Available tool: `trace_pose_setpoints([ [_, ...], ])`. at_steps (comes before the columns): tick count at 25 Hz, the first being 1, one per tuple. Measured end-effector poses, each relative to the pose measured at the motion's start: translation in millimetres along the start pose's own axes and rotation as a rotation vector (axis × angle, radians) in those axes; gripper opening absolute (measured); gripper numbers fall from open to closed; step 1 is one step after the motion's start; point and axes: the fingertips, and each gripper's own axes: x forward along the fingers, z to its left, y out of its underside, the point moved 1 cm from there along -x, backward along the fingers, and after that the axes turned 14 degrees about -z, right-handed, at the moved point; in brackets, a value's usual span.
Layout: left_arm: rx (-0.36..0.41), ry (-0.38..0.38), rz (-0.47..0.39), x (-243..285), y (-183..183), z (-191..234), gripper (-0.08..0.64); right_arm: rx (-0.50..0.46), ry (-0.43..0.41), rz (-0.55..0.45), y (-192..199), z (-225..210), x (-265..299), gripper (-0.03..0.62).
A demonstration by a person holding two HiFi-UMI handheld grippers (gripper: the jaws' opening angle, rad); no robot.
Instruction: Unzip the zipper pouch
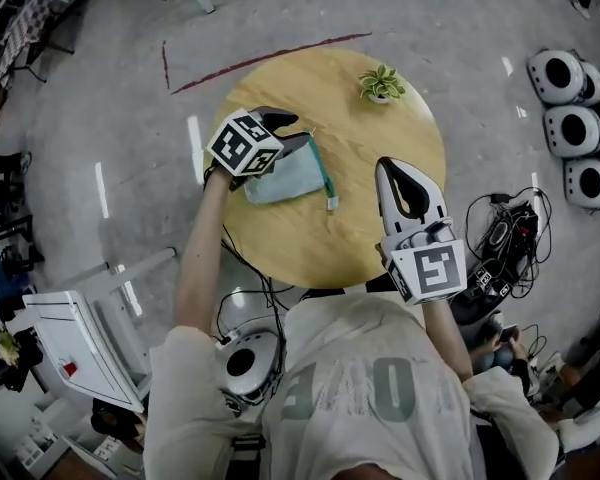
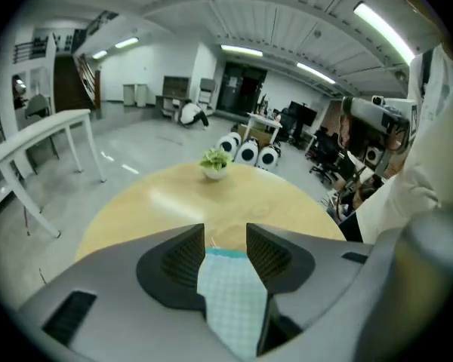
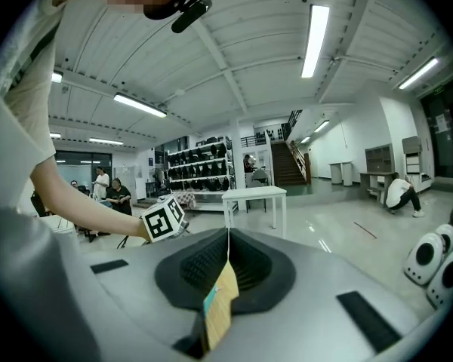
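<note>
Lying flat on the round wooden table (image 1: 380, 133), the zipper pouch (image 1: 280, 180) sat left of centre. It was pale blue-green checked cloth with a darker teal zip band (image 1: 323, 171) down its right-hand edge. A small pale tab (image 1: 332, 204) at the band's near end was probably the pull, though too small to be sure.

Left gripper (image 1: 295, 130): jaws stood wide, straddling the pouch's far corner. The left gripper view showed cloth between the pads, with no sign that they pressed on it.

Right gripper (image 1: 392, 168): jaws closed together on nothing, with only a sliver of tabletop showing through the slot behind them. It sat by the table's near-right edge, well apart from the pouch.

A small potted plant (image 1: 382, 84) stood on the far side, well apart from the pouch.

Handling, as judged:
- The pouch looked light, limp and apparently empty, not fragile.
- It would likely slide and bunch on the smooth wood if the zip were pulled unanchored.
- Best hold: pinch the cloth close beside the zip band with one gripper.
- The other gripper should take the tab square-on, since it is thin and could slip out.
</note>
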Motion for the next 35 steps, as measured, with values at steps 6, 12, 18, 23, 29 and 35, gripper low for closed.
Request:
trace_pose_setpoints([
  [6, -0.094, 0.114, 0.182, 31, 41, 16, 0.170, 0.007, 0.005, 0.051, 19, -14, 1, 0.029],
  [12, -0.157, 0.166, 0.276, 44, 62, 25, 0.170, 0.017, 0.004, 0.095, 36, -21, 2, 0.029],
  [18, -0.179, 0.203, 0.336, 46, 72, 22, 0.119, 0.017, 0.014, 0.107, 42, -25, 1, 0.029],
  [23, -0.169, 0.199, 0.347, 44, 73, 22, 0.054, 0.016, -0.002, 0.099, 39, -24, 6, 0.029],
  [29, -0.098, 0.101, 0.229, 19, 39, 24, 0.037, 0.003, -0.039, 0.047, 20, -11, 6, 0.029],
  [35, 0.009, -0.072, 0.045, -42, -20, 20, 0.035, -0.044, -0.095, -0.030, -16, 19, 11, 0.029],
])
